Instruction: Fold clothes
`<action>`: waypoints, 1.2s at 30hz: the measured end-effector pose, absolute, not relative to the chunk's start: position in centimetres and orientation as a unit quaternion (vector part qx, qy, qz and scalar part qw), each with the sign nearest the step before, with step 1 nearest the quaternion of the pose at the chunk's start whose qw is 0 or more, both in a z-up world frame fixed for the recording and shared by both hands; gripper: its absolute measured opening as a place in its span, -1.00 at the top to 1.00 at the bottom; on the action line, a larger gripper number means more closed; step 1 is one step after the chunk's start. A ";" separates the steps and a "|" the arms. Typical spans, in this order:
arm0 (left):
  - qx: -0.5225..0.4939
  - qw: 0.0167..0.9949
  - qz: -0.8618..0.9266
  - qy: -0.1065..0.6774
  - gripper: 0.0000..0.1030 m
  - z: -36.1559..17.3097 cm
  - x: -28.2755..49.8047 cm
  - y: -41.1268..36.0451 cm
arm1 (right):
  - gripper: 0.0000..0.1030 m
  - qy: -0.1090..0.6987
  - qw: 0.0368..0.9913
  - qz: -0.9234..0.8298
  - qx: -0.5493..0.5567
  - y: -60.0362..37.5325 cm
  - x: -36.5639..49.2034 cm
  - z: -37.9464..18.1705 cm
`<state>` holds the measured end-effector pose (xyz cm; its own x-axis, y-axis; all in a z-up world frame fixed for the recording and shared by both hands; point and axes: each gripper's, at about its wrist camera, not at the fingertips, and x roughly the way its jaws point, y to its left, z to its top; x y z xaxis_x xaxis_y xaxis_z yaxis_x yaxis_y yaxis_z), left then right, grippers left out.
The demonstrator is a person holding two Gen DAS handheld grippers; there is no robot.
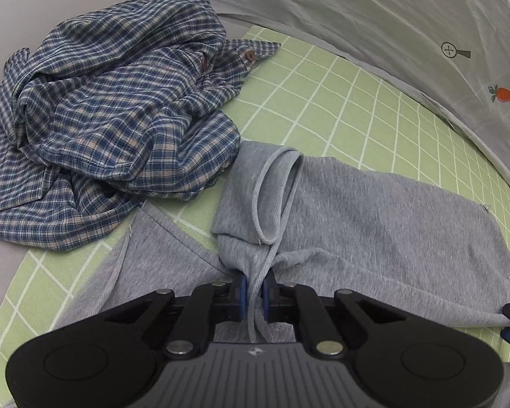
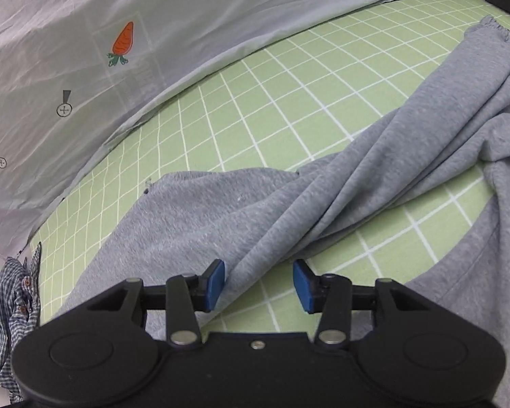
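In the left wrist view, my left gripper (image 1: 254, 289) has its blue pads pressed together on a bunch of the grey jersey sweatpants (image 1: 374, 210), at the waist part, and the grey drawstring cord (image 1: 260, 272) runs between the pads too. The pants lie on the green sheet with white grid lines (image 1: 374, 108). The crumpled blue checked shirt (image 1: 112, 112) lies just beside them, on the left, and overlaps their edge. I think the danger is here: if I pull, I may hold mostly cord and little cloth, so the cloth slips out, or the pants drag the shirt. At the far side the pale grey cover with a carrot print (image 1: 425, 34) closes the sheet; between it and the pants the sheet is free. In the right wrist view, my right gripper (image 2: 259, 284) is spread and holds nothing; a twisted ridge of the grey pants touches the left pad (image 2: 216, 284), and bare sheet is under the gap. If I close here, I may catch only this fold and lock the twist. The elastic leg cuff (image 2: 493, 27) lies far away, near the sheet's edge, with open sheet to its left.
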<state>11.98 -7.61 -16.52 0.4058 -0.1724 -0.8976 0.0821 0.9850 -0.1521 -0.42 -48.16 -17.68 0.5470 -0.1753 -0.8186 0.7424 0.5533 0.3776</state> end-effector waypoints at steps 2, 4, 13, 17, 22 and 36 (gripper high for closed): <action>-0.046 0.835 -0.090 0.540 0.83 -15.7 12.2 -7.0 | 0.70 0.373 0.803 -0.291 0.362 -47.6 -0.1 -17.7; -0.066 0.835 -0.101 0.536 0.85 -14.4 12.7 -6.3 | 0.96 0.363 0.797 -0.292 0.385 -47.6 -0.1 -17.3; -0.120 0.872 -0.160 0.446 0.87 -7.5 22.1 -10.5 | 0.96 0.281 0.826 -0.267 0.408 -52.5 5.4 -11.5; -0.101 0.896 -0.159 0.403 0.79 -7.6 29.1 -17.0 | 0.91 0.260 0.837 -0.282 0.391 -56.7 10.5 -11.5; -0.052 0.909 -0.125 0.395 0.23 -9.3 31.9 -21.6 | 0.57 0.283 0.838 -0.327 0.333 -58.8 13.8 -12.3; -0.004 0.883 -0.052 0.466 0.01 -17.2 28.2 -20.1 | -0.33 0.350 0.840 -0.358 0.211 -52.5 6.7 -14.6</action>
